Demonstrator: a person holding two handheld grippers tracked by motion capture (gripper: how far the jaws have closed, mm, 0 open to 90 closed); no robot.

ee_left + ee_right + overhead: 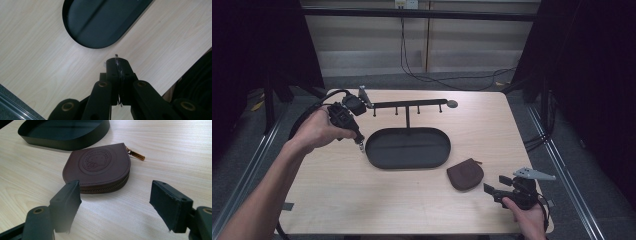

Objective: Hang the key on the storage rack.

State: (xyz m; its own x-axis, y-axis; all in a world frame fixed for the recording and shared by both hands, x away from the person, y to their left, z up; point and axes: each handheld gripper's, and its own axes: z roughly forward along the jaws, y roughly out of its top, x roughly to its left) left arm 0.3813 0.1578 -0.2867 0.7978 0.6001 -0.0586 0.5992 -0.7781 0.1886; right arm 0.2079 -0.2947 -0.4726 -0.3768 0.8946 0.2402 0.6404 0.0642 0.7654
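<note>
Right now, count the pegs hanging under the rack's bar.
4. They hang spaced along the black bar above the oval tray: near the left end, left of the post, right of it, near the right end.

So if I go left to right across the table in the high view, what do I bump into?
Left tongs → black tray → brown pouch → right tongs

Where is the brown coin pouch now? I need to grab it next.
In the high view, the brown coin pouch lies right of the oval black tray, just ahead of the right gripper.
</note>
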